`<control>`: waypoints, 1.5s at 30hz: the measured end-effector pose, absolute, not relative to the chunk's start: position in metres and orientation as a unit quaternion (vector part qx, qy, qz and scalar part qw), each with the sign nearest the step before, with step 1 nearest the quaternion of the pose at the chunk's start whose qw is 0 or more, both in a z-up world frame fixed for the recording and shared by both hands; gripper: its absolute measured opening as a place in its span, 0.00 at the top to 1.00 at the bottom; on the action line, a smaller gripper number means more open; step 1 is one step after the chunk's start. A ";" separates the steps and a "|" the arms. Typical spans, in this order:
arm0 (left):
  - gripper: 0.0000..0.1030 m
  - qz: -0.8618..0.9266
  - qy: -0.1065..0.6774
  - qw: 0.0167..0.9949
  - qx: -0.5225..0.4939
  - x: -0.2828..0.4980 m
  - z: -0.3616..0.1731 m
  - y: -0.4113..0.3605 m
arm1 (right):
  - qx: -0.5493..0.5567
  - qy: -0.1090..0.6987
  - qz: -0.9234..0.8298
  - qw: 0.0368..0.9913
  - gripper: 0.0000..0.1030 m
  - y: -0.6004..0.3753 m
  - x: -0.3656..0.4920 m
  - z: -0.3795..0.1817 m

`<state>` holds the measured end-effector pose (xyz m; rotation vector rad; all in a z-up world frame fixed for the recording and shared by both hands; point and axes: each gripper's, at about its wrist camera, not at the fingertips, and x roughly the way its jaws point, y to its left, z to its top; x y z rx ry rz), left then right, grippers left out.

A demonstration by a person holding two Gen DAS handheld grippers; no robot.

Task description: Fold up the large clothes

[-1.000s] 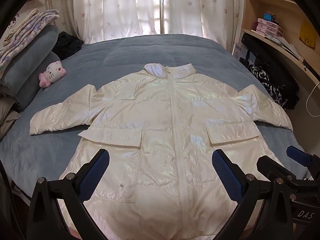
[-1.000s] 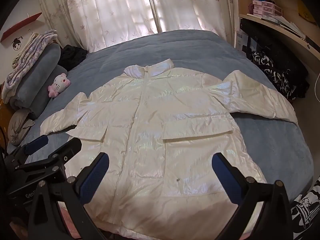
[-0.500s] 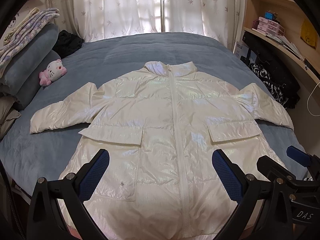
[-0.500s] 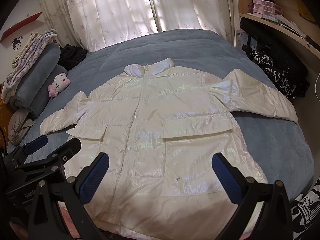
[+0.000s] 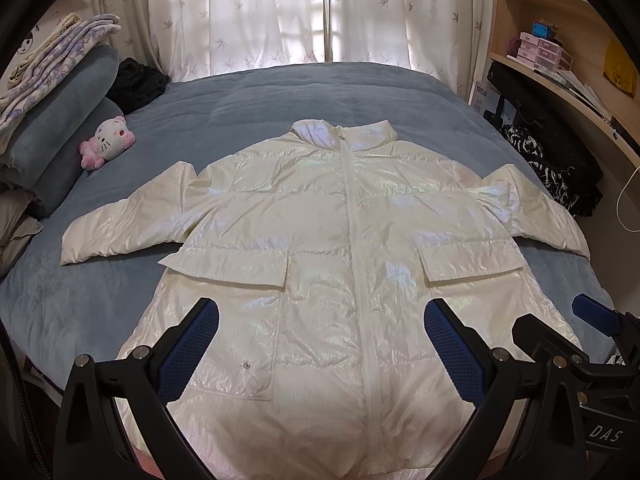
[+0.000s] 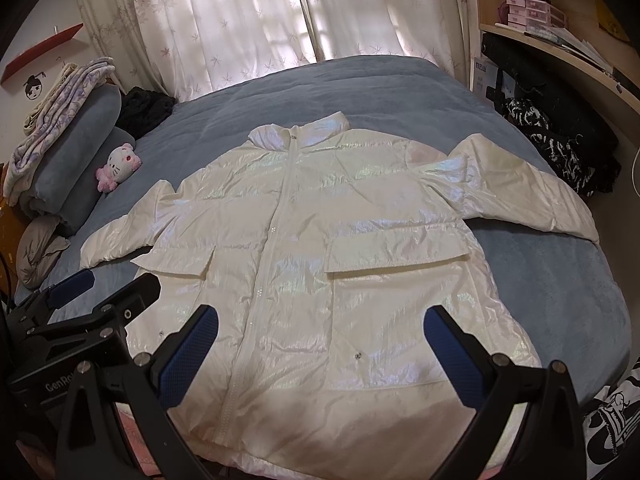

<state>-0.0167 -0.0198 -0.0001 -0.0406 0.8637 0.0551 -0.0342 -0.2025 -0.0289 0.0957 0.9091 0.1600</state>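
1. A big shiny white jacket (image 5: 320,248) lies flat on a blue bed (image 5: 280,92) — front side up, zipped shut, collar toward the top of the frame. It fills the middle of both views.
2. Both sleeves stick out to the sides. One sleeve reaches to the left of the frame, the other to the right edge of the bed.
3. The jacket has two pocket flaps, one on each side of the zipper.
4. The left hand-held gripper (image 5: 320,344) is at the bottom of the left wrist view. Its two blue pads (image 5: 188,348) are spread wide apart and hold nothing. It hangs above the bottom part of the jacket.
5. The right hand-held gripper (image 6: 320,348) is at the bottom of the right wrist view — its pads are also wide apart and empty, above the jacket's bottom part.
6. Each gripper shows up in the other's view, near a bottom corner.
7. A pink and white toy cat (image 5: 106,142) sits at the left of the frame, next to a stack of folded blankets (image 5: 48,92).
8. White curtains (image 5: 280,12) hang behind the bed at the top of the frame.
9. Wooden shelves (image 5: 560,60) with small boxes are at the upper right.
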 end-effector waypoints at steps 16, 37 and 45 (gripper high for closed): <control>0.01 0.028 0.419 0.907 -0.019 -0.017 -0.002 -0.019 | 0.046 0.440 0.076 0.894 0.00 -0.201 -0.035 -0.034; 0.01 0.031 0.424 0.905 -0.028 -0.011 -0.012 -0.014 | 0.041 0.442 0.075 0.893 0.00 -0.201 -0.033 -0.048; 0.01 0.035 0.423 0.905 -0.020 -0.005 -0.010 -0.020 | 0.040 0.441 0.075 0.893 0.00 -0.203 -0.031 -0.052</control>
